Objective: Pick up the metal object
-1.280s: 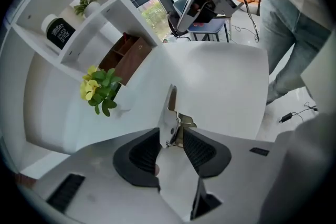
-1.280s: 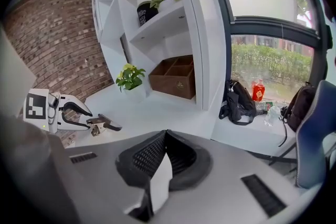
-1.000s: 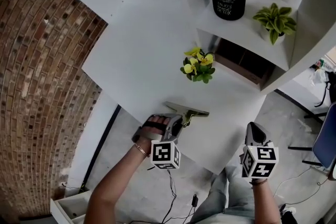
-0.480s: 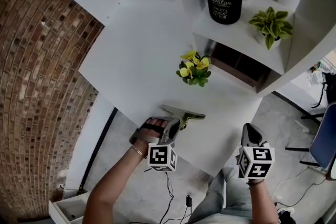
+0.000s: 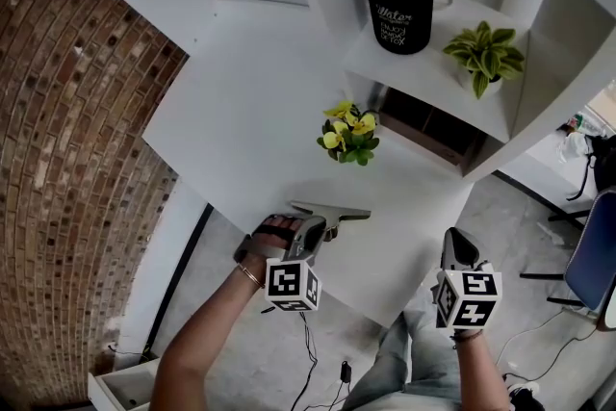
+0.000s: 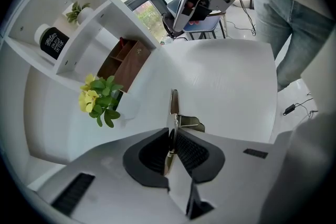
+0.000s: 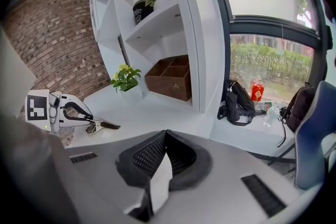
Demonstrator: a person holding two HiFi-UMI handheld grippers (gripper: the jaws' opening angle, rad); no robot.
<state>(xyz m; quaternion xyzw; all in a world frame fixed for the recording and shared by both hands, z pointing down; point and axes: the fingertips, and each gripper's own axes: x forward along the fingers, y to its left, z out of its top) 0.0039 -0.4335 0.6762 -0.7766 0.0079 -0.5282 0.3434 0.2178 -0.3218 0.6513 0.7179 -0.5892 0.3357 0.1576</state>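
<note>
left claw [image 6: 170, 140] just closed, gripping metal object [image 6: 174, 105]

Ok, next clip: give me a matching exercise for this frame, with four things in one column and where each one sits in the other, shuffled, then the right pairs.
Things
1. metal object
2. black jar
3. yellow-flowered plant
4. wooden box

Places
A. on the upper shelf, beside a green plant
B. between the jaws of the left gripper
C. in the compartment under the upper shelf
D. on the open table, in front of the shelves

Pairs: 1-B, 2-A, 3-D, 4-C.

The left gripper's jaws have just been closing, and the metal object is between them.
</note>
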